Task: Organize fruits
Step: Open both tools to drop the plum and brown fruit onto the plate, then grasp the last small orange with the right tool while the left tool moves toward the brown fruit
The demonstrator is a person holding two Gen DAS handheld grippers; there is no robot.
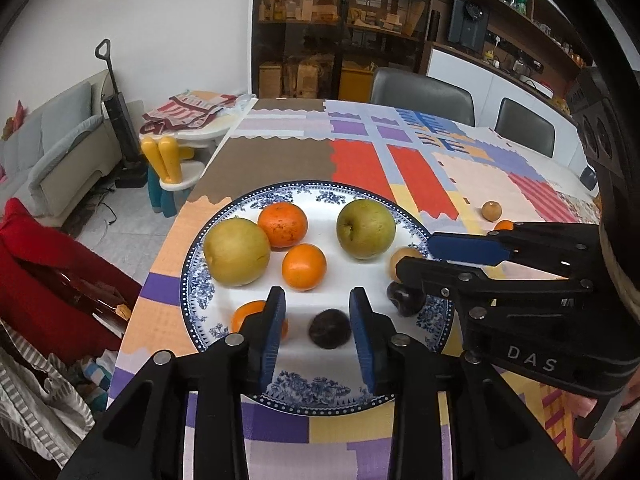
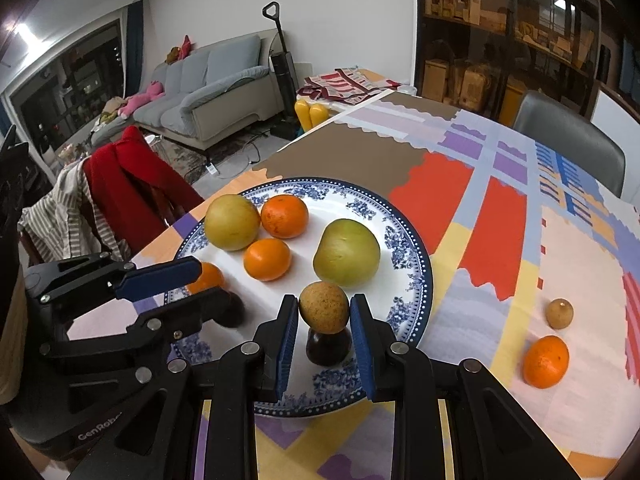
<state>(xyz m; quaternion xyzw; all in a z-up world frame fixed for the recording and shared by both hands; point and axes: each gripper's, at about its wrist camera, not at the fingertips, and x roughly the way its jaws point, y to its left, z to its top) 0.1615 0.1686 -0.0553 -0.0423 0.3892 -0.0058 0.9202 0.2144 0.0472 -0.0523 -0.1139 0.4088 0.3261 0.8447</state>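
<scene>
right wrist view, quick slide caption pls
Right gripper holds a small brown fruit over the blue-rimmed plate.

Left tongs (image 1: 318, 312) spread apart, right tongs (image 2: 325, 320) pinched closed, both angled downward

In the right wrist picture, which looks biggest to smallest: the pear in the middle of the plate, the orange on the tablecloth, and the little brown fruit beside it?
1. Pear
2. Orange
3. Little brown fruit
</scene>
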